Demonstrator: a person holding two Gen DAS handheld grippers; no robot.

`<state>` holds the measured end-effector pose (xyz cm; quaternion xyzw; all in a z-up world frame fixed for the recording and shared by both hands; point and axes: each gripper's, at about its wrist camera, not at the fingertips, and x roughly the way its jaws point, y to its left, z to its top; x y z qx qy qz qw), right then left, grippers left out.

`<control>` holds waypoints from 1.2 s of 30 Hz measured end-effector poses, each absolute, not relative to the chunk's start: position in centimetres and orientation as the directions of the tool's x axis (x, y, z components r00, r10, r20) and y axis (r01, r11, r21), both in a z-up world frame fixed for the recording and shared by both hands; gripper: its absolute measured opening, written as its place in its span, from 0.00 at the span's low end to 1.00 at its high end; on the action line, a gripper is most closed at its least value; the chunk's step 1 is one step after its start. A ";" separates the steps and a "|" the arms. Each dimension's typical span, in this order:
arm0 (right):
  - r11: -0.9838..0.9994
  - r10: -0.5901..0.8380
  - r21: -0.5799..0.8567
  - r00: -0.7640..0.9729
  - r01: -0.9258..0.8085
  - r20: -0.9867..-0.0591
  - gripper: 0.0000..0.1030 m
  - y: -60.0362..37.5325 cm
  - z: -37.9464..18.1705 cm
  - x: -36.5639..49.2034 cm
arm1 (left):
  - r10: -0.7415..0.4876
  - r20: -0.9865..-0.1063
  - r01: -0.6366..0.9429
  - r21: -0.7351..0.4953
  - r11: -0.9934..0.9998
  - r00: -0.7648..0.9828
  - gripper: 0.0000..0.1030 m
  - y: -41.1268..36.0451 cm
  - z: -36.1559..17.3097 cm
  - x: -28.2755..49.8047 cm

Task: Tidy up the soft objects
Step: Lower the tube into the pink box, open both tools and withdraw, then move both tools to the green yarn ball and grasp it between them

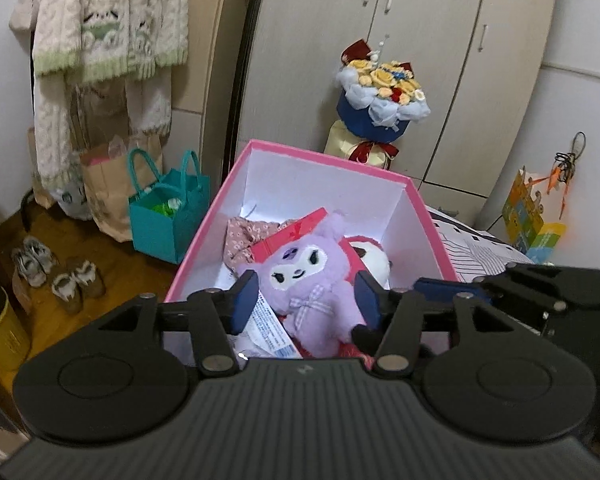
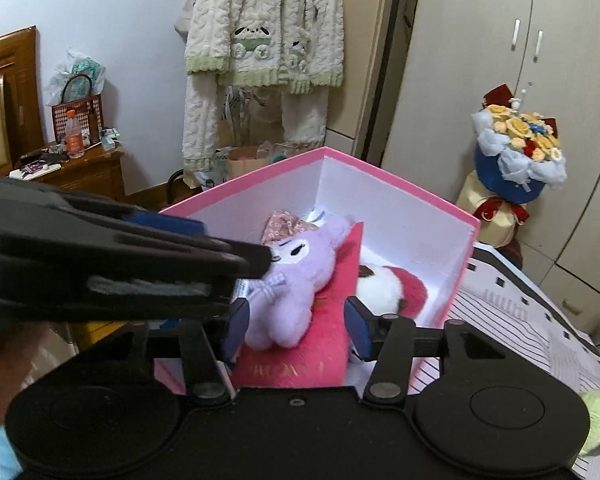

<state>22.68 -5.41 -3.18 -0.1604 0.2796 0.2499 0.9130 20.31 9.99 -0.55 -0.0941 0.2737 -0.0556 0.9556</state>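
Observation:
A pink box with white inner walls stands open in front of both grippers. A purple plush lies in it face up, on top of a white-and-red plush, a floral cloth and a red card. My left gripper is open, with its blue pads on either side of the purple plush's body and not pressing it. My right gripper is also open, over the purple plush's legs and a pink pouch. The left gripper crosses the right wrist view from the left.
The box rests at the edge of a striped bed cover. A bouquet stands before the wardrobe behind it. On the floor at left are a teal bag, paper bags and slippers. Knitted clothes hang on the wall.

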 end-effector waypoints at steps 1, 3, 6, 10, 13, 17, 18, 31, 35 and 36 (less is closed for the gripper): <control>0.825 0.368 -0.149 0.719 -0.544 -0.589 0.59 -5.8 -2.9 22.3 | -0.160 -0.512 0.059 -0.208 0.976 0.844 0.52 10.1 -0.2 19.9; 0.829 0.369 -0.142 0.721 -0.540 -0.587 0.61 -6.5 -2.5 21.8 | -0.170 -0.503 0.076 -0.202 0.976 0.847 0.55 10.2 0.6 19.0; 0.836 0.360 -0.150 0.733 -0.528 -0.577 0.63 -7.4 -1.7 20.8 | -0.179 -0.487 0.104 -0.178 0.979 0.855 0.57 9.7 1.8 17.5; 0.836 0.363 -0.158 0.745 -0.526 -0.559 0.65 -8.5 -0.7 19.0 | -0.205 -0.478 0.149 -0.152 0.977 0.854 0.59 8.9 2.6 15.4; 0.832 0.375 -0.156 0.746 -0.533 -0.550 0.67 -9.5 0.1 17.7 | -0.215 -0.471 0.171 -0.135 0.976 0.856 0.60 8.2 3.1 14.0; 0.824 0.386 -0.165 0.751 -0.542 -0.536 0.68 -10.8 1.1 15.7 | -0.231 -0.459 0.201 -0.114 0.973 0.858 0.61 7.3 3.8 12.1; 0.822 0.388 -0.167 0.751 -0.544 -0.534 0.69 -11.1 1.3 15.2 | -0.236 -0.456 0.207 -0.112 0.972 0.858 0.61 7.2 4.0 11.6; 0.842 0.354 -0.208 0.802 -0.497 -0.482 0.83 -18.4 2.7 10.5 | -0.255 -0.381 0.275 -0.004 0.961 0.889 0.69 1.8 5.9 6.9; 0.870 0.340 -0.172 0.814 -0.463 -0.470 0.85 -21.7 2.5 9.9 | -0.295 -0.378 0.323 0.011 0.946 0.878 0.78 -0.6 6.0 6.8; 0.875 0.341 -0.159 0.815 -0.457 -0.468 0.85 -22.6 2.4 9.9 | -0.308 -0.377 0.337 0.013 0.941 0.874 0.80 -1.1 5.9 6.9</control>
